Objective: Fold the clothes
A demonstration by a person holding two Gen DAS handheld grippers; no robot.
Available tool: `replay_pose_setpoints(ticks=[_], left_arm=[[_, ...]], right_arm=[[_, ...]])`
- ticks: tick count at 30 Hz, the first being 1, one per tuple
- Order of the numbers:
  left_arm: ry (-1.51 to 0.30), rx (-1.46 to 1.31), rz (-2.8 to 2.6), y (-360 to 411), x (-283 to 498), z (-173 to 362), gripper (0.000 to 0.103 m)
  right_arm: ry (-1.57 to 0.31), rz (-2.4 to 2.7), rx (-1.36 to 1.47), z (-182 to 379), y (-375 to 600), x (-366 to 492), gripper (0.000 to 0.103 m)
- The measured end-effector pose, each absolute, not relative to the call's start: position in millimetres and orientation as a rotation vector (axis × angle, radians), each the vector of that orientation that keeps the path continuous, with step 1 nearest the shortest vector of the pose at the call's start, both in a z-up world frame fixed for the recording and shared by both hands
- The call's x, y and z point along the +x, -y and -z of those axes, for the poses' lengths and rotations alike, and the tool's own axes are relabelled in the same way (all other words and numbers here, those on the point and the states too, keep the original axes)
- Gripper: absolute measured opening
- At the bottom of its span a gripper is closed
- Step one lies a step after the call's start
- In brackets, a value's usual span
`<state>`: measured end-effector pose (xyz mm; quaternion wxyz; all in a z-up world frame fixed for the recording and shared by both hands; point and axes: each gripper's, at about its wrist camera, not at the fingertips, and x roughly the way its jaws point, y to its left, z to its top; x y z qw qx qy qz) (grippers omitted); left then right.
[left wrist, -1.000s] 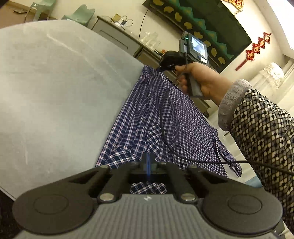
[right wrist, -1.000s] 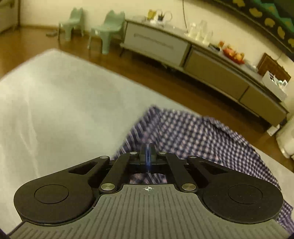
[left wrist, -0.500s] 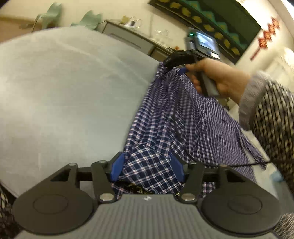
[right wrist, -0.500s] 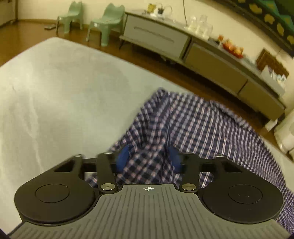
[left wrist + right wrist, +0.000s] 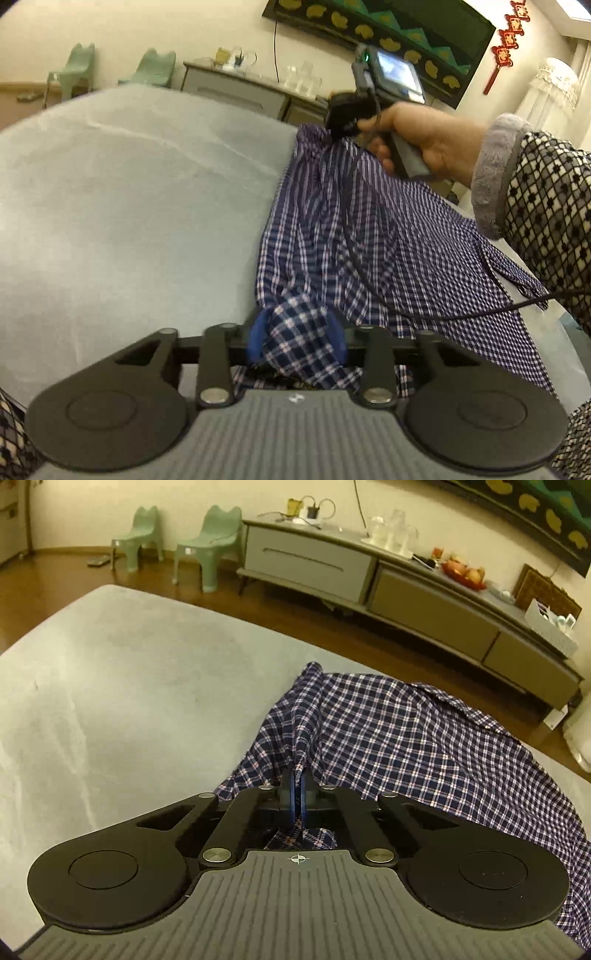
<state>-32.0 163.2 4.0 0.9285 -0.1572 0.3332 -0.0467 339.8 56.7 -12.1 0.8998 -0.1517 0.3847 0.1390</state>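
A navy and white checked shirt lies spread along the right side of a grey-covered table. My left gripper is at the shirt's near edge. Its jaws are closing, and a loose bunch of the cloth sits between the blue pads. At the shirt's far corner, a person's hand holds my right gripper. In the right wrist view, my right gripper is shut on a raised fold of the shirt, which puckers up from the pads.
A black cable trails across the shirt to the patterned sleeve. Bare grey table stretches to the left. Beyond the far edge stand a long grey sideboard and two green chairs on wooden floor.
Both grippers went from shut to spread around the shirt cloth. The right one has since pinched shut on a fold. The left jaws have narrowed around their bunch, and the left view has rolled.
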Motion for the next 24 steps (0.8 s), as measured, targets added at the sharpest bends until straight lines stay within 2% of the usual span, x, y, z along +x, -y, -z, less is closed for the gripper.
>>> replay_pose_setpoints(ticks=[4, 9, 10, 12, 14, 24], left_arm=[[-0.609, -0.262, 0.062, -160, -41, -16, 0.055], [-0.706, -0.289, 0.142, -152, -24, -4, 0.056], [-0.711, -0.285, 0.135, -153, -22, -4, 0.054], [-0.72, -0.276, 0.123, -154, -19, -2, 0.034], [-0.71, -0.277, 0.114, -158, -18, -4, 0.0], [-0.68, -0.248, 0.098, -154, -30, -5, 0.0]], right_arm=[[-0.801, -0.274, -0.305, 14, -52, 340, 0.001], [-0.812, -0.271, -0.267, 14, -44, 342, 0.001], [-0.81, -0.274, -0.264, 14, -43, 341, 0.001], [-0.805, -0.281, -0.262, 13, -42, 341, 0.001], [-0.781, -0.284, -0.252, 10, -41, 339, 0.001], [-0.717, -0.315, -0.168, -4, -43, 352, 0.0]])
